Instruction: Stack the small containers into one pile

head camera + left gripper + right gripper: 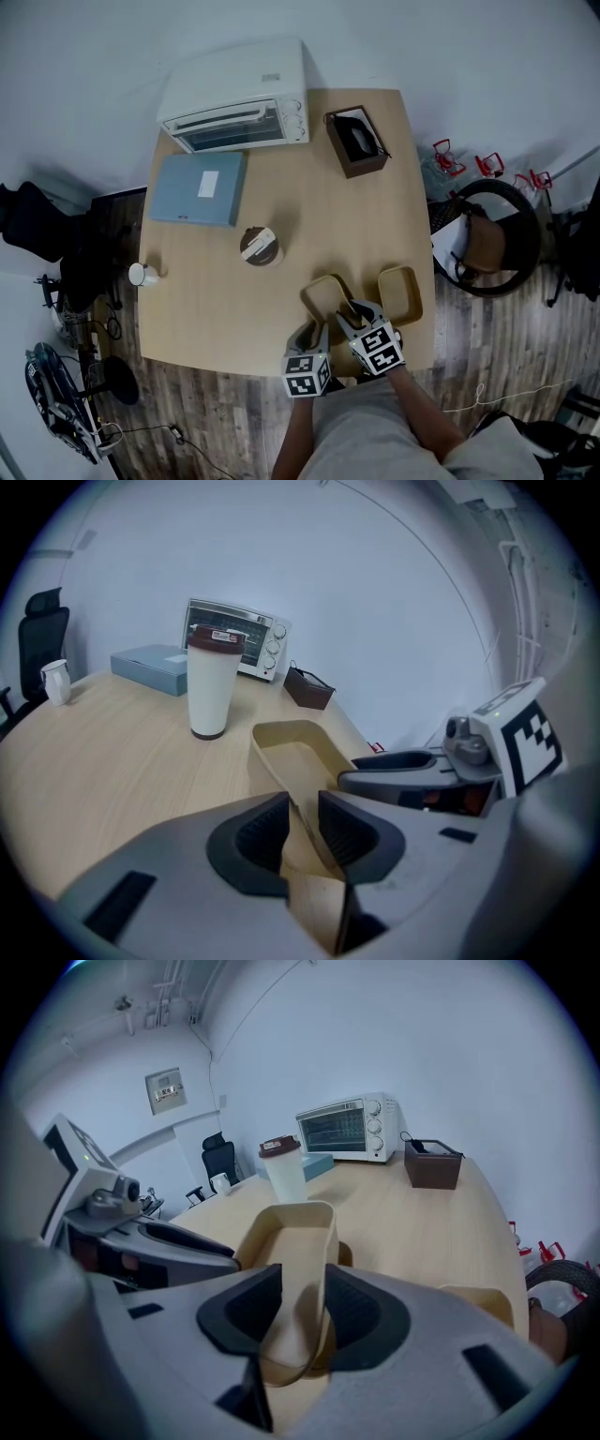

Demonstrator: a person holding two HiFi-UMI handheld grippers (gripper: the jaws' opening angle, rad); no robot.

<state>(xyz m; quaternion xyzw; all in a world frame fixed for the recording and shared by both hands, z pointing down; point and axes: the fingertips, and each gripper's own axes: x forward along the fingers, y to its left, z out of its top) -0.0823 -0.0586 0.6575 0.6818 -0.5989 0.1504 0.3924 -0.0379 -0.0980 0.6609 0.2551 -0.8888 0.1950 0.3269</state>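
Holding tan container, left gripper

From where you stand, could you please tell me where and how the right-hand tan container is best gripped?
Probably by the thin wall at the near short end of the right-hand tan container, one jaw inside and one outside, coming down from the near edge of the table. It sits upright and open-topped, with that end closest.

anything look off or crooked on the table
Nothing spilled or damaged. The left container lies turned at an angle to the right container, with its near walls between the left tongs and right tongs.
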